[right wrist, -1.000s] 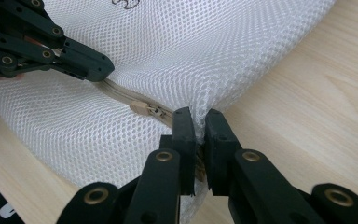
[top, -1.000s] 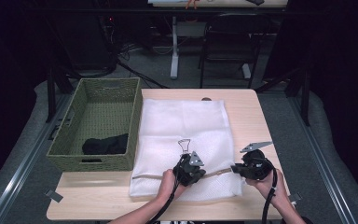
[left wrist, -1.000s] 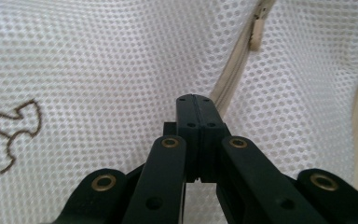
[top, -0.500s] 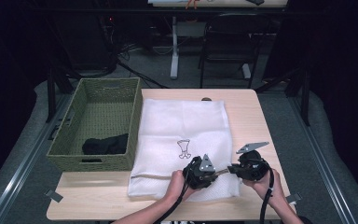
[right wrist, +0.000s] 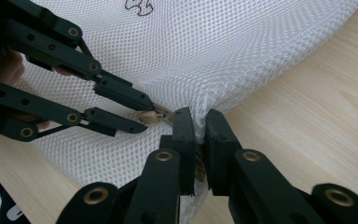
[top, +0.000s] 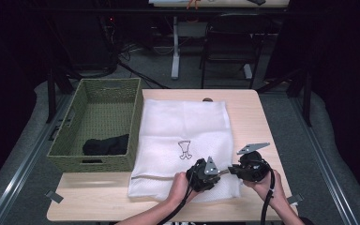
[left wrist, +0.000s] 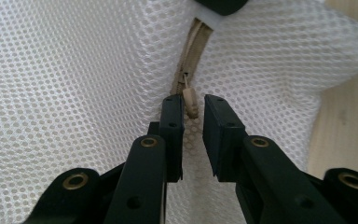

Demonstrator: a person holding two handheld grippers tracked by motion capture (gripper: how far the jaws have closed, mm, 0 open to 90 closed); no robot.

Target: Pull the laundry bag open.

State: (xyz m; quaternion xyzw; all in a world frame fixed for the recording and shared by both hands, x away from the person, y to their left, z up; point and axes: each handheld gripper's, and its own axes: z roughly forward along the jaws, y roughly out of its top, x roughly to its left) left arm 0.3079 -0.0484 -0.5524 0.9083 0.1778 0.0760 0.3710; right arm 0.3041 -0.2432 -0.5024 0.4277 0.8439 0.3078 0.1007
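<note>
Pinching the white mesh laundry bag [right wrist: 223, 51], the right gripper [right wrist: 199, 122] is clamped; the tan zipper pull [left wrist: 191, 100] is straddled, ungripped, between the slightly parted left gripper [left wrist: 193, 109] jaws, just opened.

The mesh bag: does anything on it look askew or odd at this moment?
Nothing is damaged. The mesh bag is bunched up at its near right corner, where the right hand-held gripper pinches the fabric. The zipper pull sits between the left hand-held gripper's jaws, not yet clamped.
</note>
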